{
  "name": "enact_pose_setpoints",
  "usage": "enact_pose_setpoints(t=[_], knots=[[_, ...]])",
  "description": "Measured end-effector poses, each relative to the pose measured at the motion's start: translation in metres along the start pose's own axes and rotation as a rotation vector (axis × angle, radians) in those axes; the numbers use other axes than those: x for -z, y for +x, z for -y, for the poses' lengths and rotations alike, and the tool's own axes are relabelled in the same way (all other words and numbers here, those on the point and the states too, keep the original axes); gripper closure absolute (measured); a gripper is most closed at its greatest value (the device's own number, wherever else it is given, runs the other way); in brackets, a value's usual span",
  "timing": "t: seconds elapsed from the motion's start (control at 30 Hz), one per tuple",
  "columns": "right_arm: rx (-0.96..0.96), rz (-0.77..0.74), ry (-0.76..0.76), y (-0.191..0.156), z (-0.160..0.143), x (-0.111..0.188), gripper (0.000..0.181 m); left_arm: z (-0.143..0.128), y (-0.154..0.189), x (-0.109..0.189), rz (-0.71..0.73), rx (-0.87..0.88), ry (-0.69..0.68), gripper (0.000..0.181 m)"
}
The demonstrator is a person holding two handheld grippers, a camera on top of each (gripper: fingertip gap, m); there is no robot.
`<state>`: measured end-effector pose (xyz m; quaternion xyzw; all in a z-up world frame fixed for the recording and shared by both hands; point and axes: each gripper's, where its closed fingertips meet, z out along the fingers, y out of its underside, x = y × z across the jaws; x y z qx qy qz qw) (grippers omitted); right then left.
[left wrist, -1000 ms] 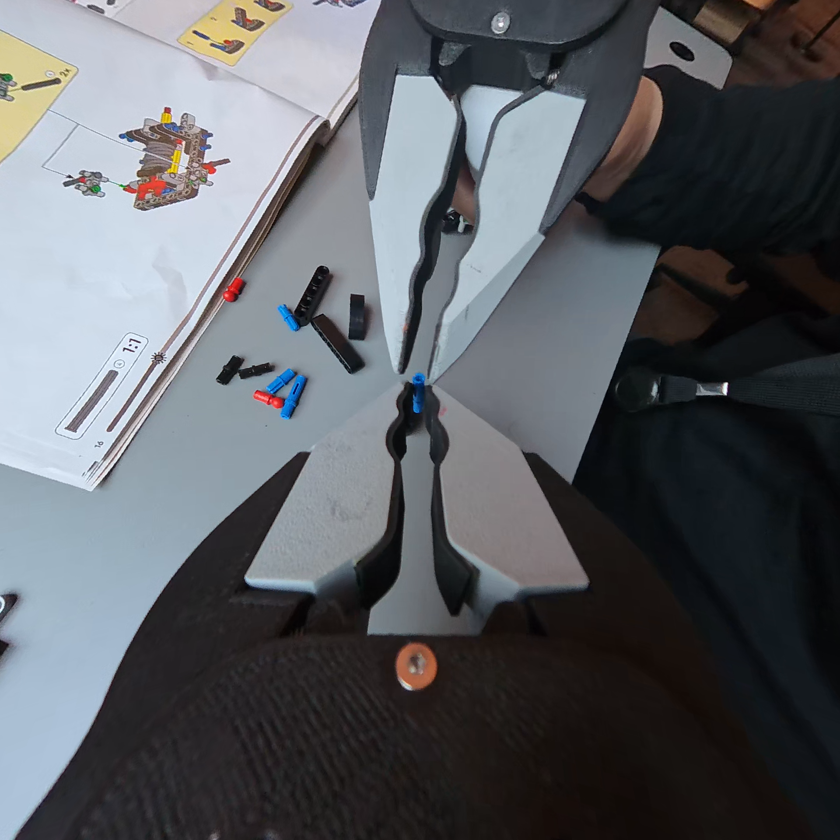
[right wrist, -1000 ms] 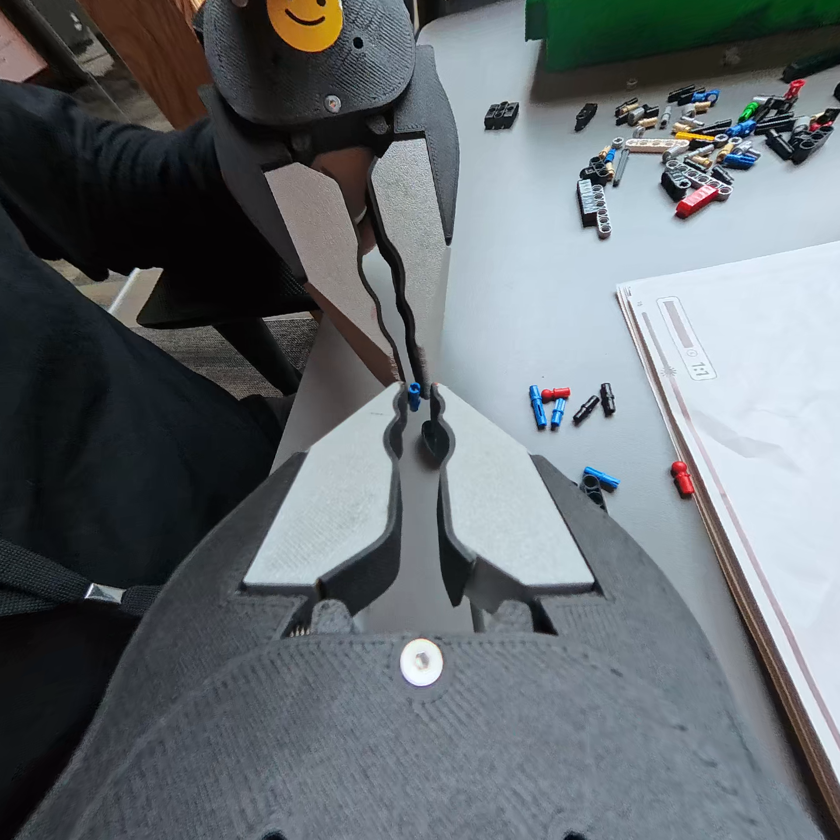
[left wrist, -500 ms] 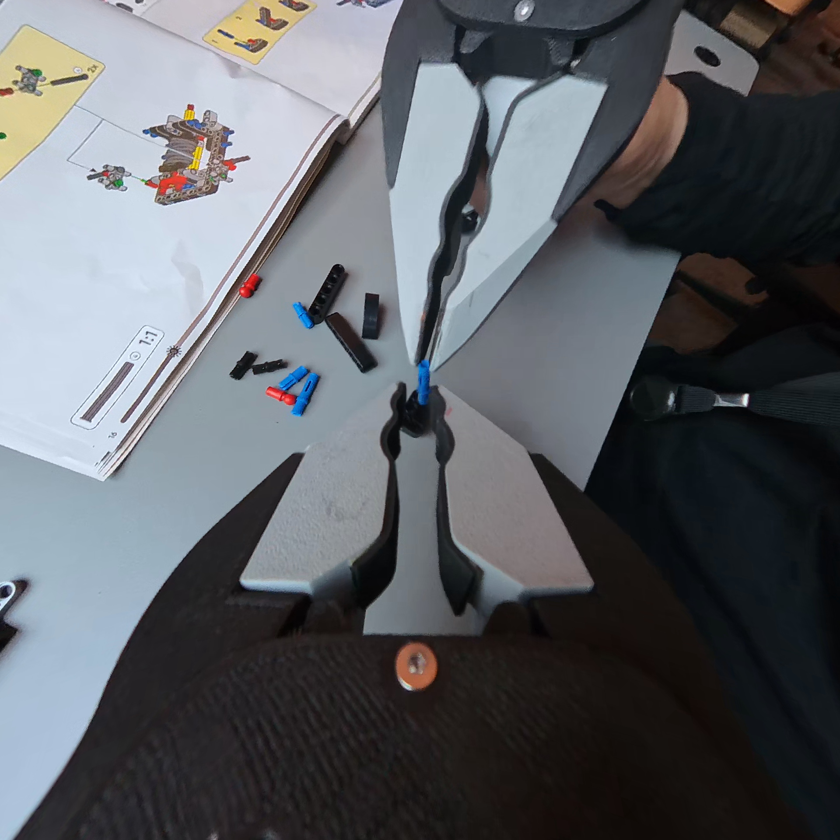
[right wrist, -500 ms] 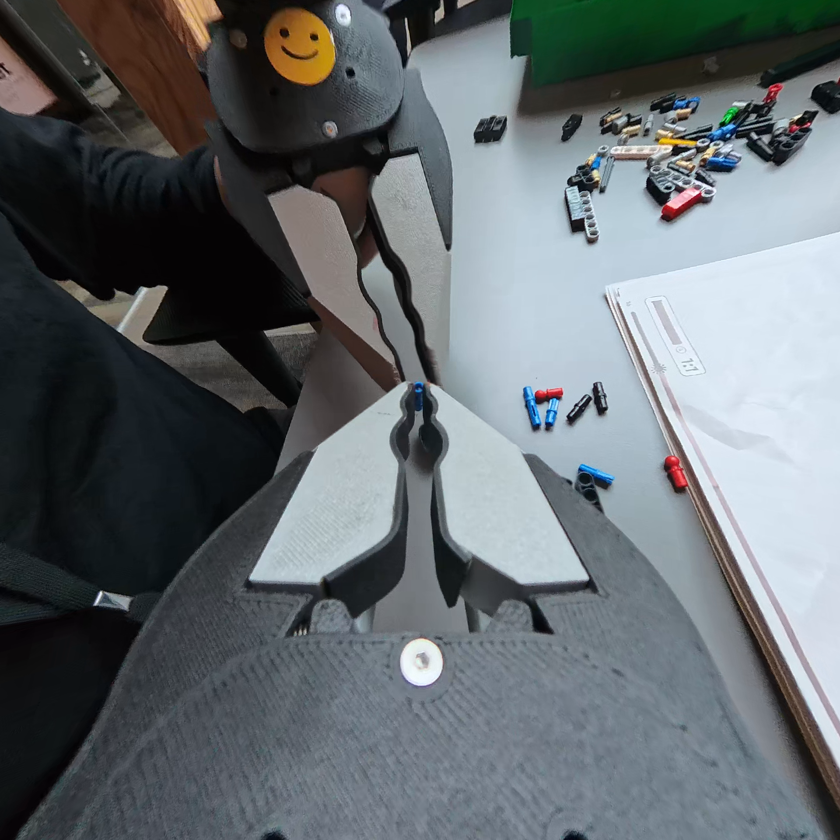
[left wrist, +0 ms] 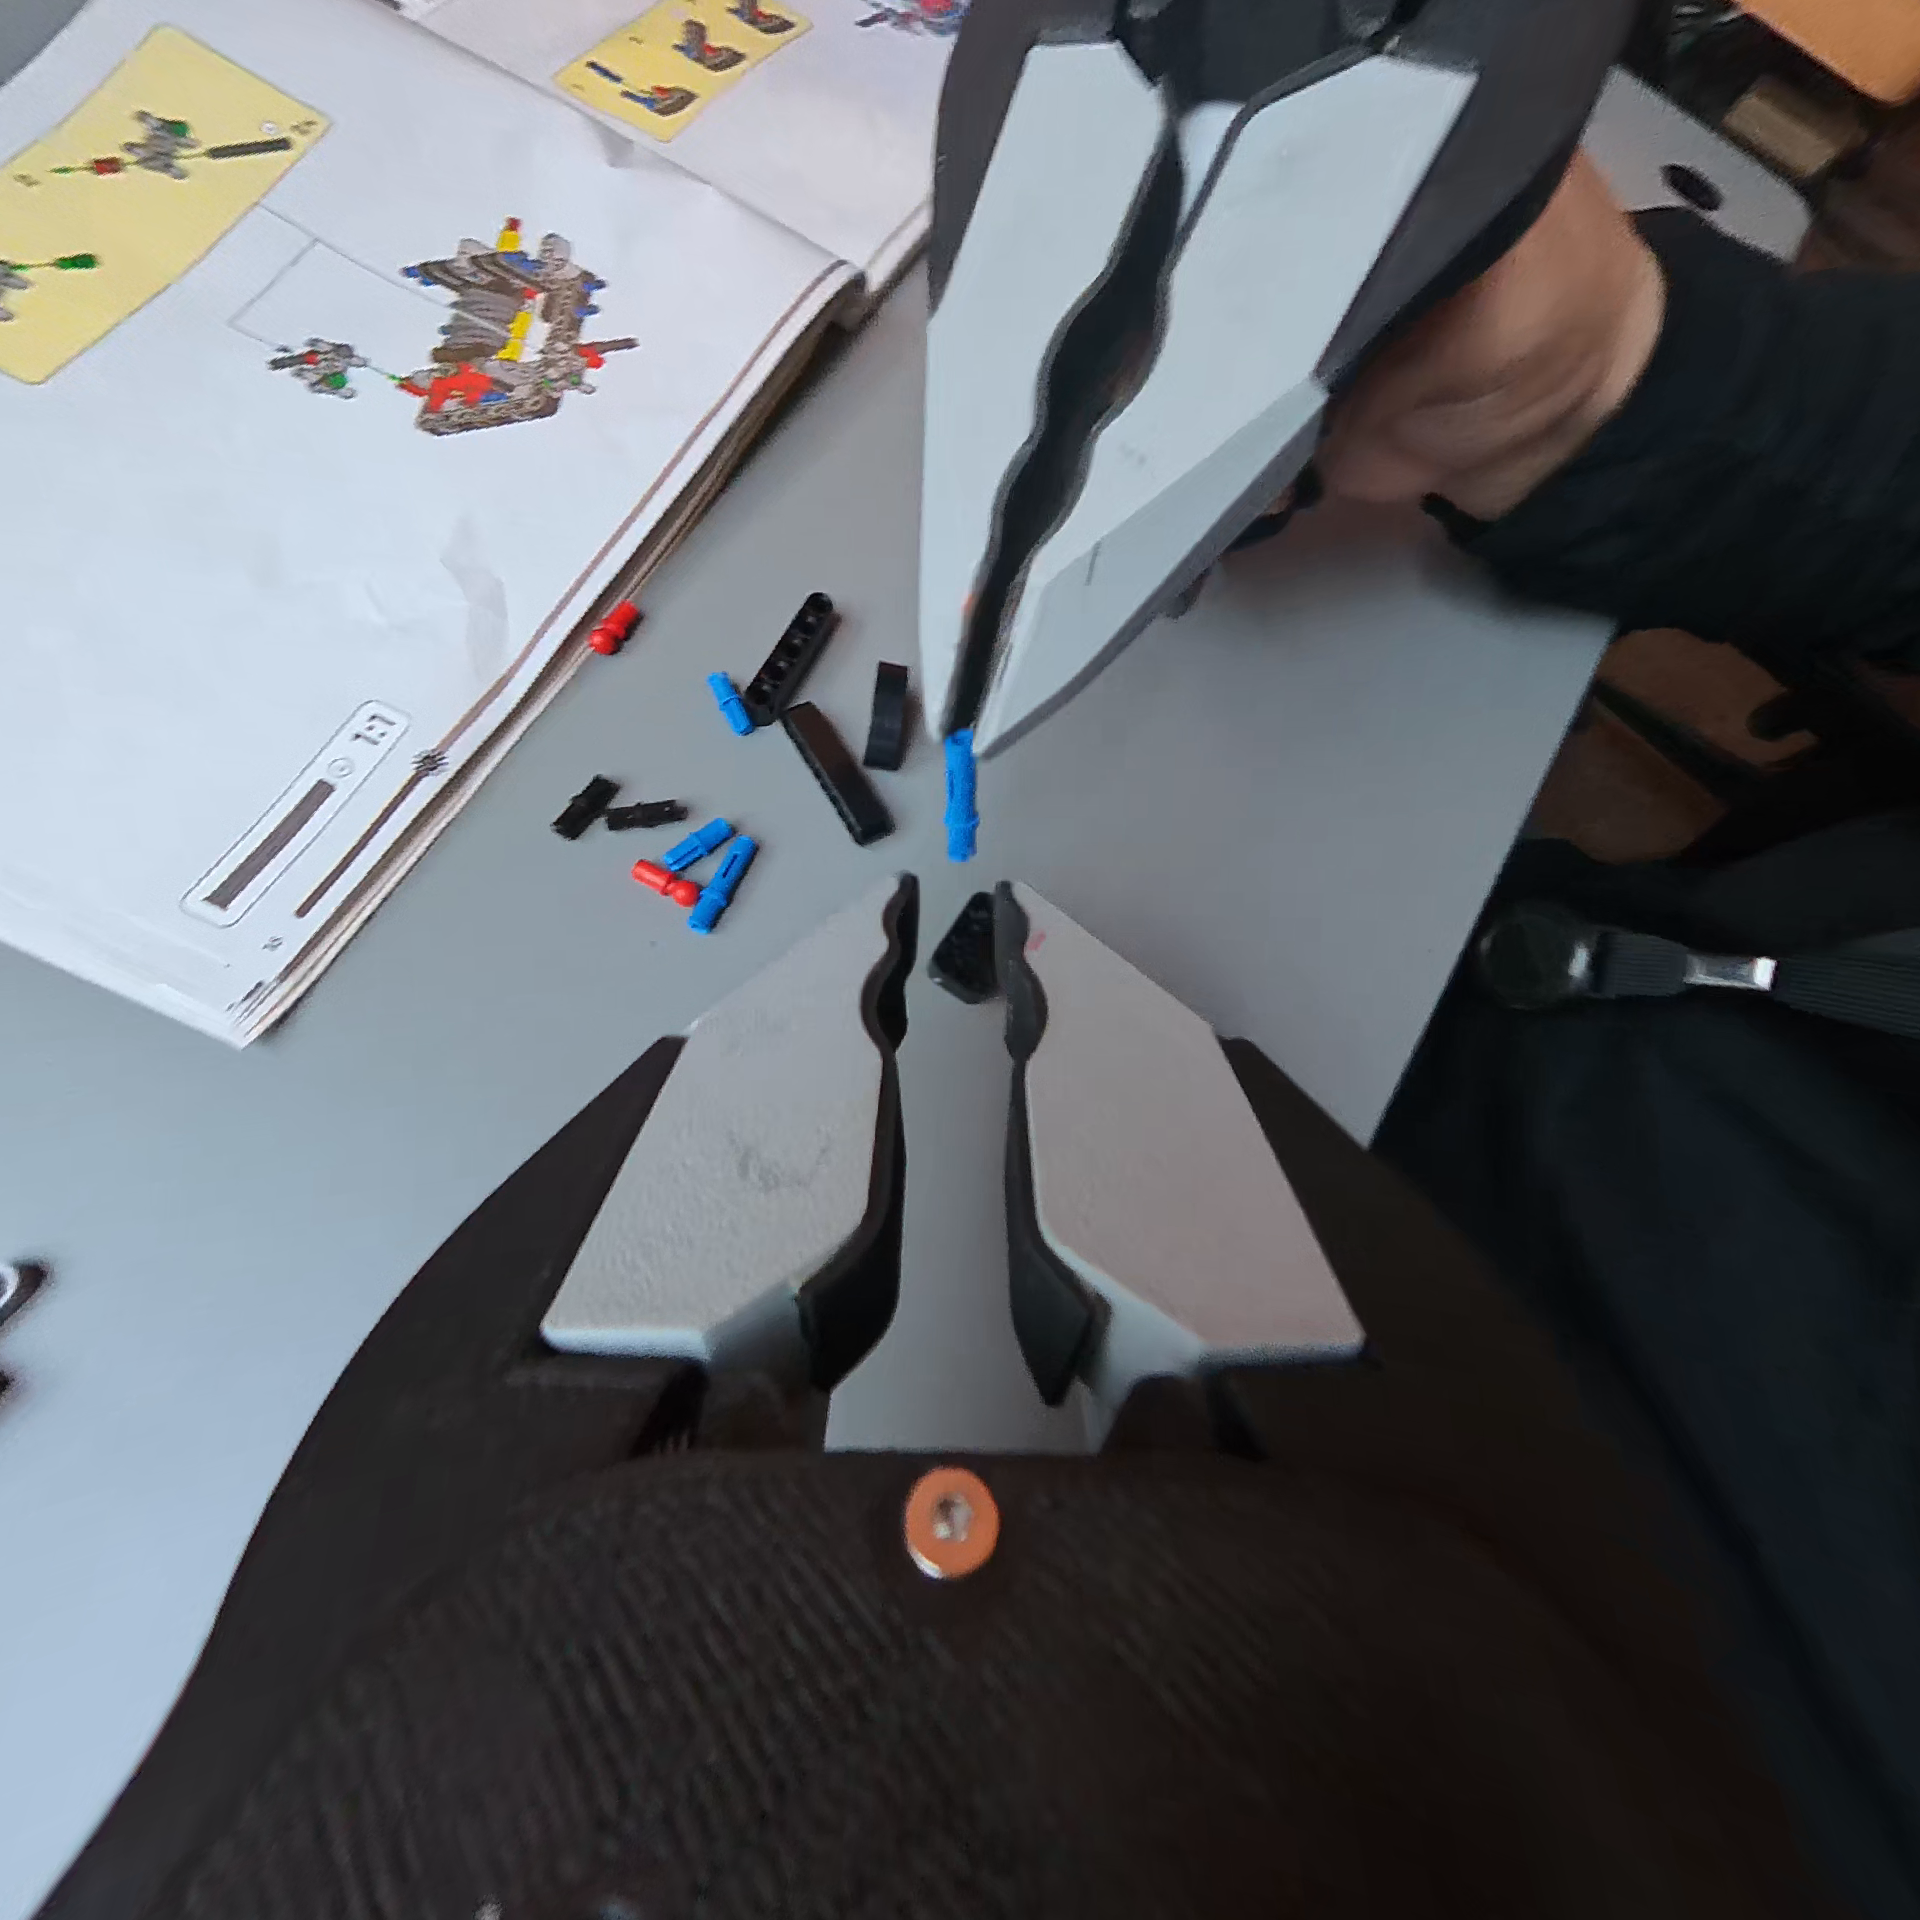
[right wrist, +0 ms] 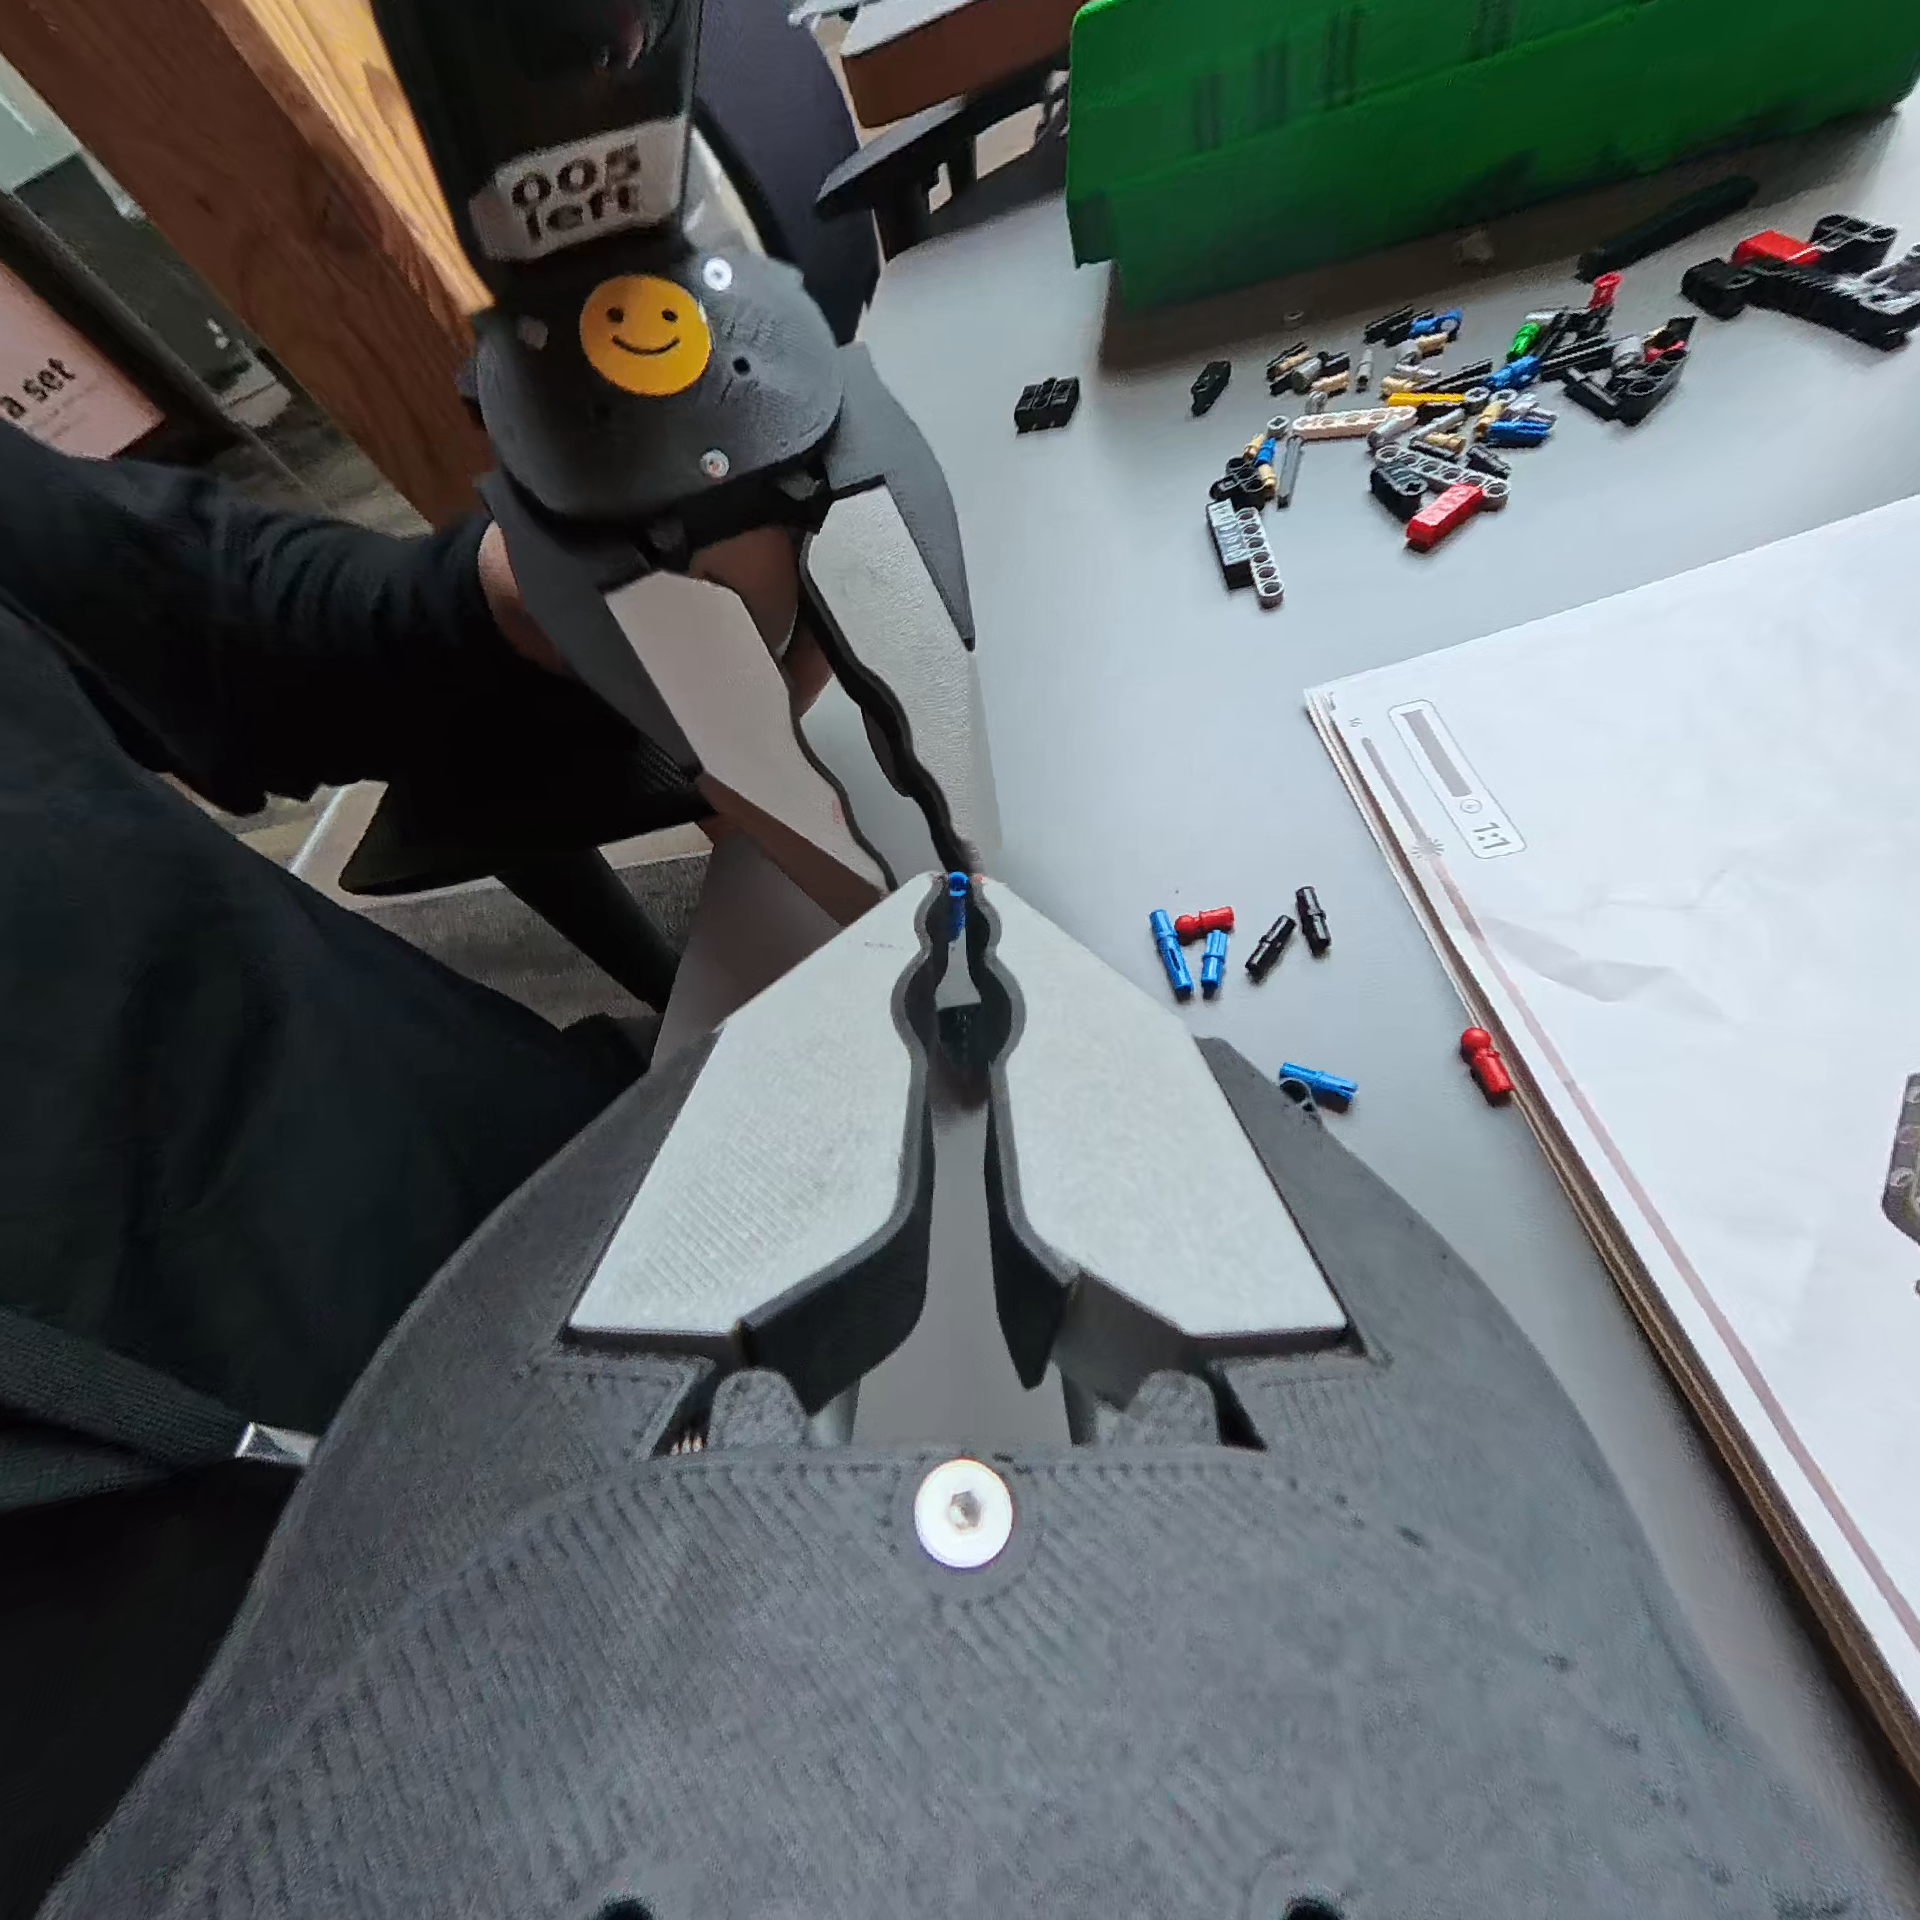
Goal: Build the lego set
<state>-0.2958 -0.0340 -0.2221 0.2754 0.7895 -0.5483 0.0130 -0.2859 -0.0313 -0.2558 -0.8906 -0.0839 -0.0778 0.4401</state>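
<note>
— How do the two grippers stand?

— They meet tip to tip above the edge of the grey surface (left wrist: pixel 1195 852). The right gripper (left wrist: pixel 961 727) comes down from the top of the left wrist view, tilted, with its fingers pressed together on the upper end of a blue pin (left wrist: pixel 960 795). The pin hangs out below the tips. A bare hand (left wrist: pixel 1486 384) with a black sleeve holds this gripper from the right.

— And the left gripper?

— The left gripper (left wrist: pixel 954 904) points up toward the pin, and its fingers are a little spread. A small black piece (left wrist: pixel 966 948) sits against the inner side of its right finger; the other finger does not touch it, so whether it is really held, one cannot tell. The pin's lower end is just above this piece, with a small gap.

— What does the right wrist view show?

— The same blue pin (right wrist: pixel 957 902) is pinched at the tips of the right gripper (right wrist: pixel 956 888). The left gripper (right wrist: pixel 925 868) reaches down to it from above, and it has a yellow sticker on its body.

— Where are the other parts?

— Loose blue, red and black pins (left wrist: pixel 707 862) and black beams (left wrist: pixel 836 769) lie beside the open instruction booklet (left wrist: pixel 312 520). A bigger pile of pieces (right wrist: pixel 1455 447) is farther off, near a green box (right wrist: pixel 1455 135).
</note>
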Motion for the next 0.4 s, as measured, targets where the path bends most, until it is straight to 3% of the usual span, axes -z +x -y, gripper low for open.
enact_pose_setpoints(t=[0.13, 0.3, 0.4], knots=[[-0.039, -0.032, 0.044, 0.003, 0.005, 0.001, 0.181, 0.003, -0.006, -0.001, 0.066, 0.035, 0.045, 0.156], [-0.064, -0.135, 0.068, 0.015, 0.006, 0.001, 0.181, 0.008, -0.018, 0.006, 0.229, -0.05, 0.084, 0.173], [-0.103, -0.109, 0.103, 0.012, 0.009, 0.001, 0.181, 0.014, -0.019, 0.008, 0.285, -0.1, 0.101, 0.174]])
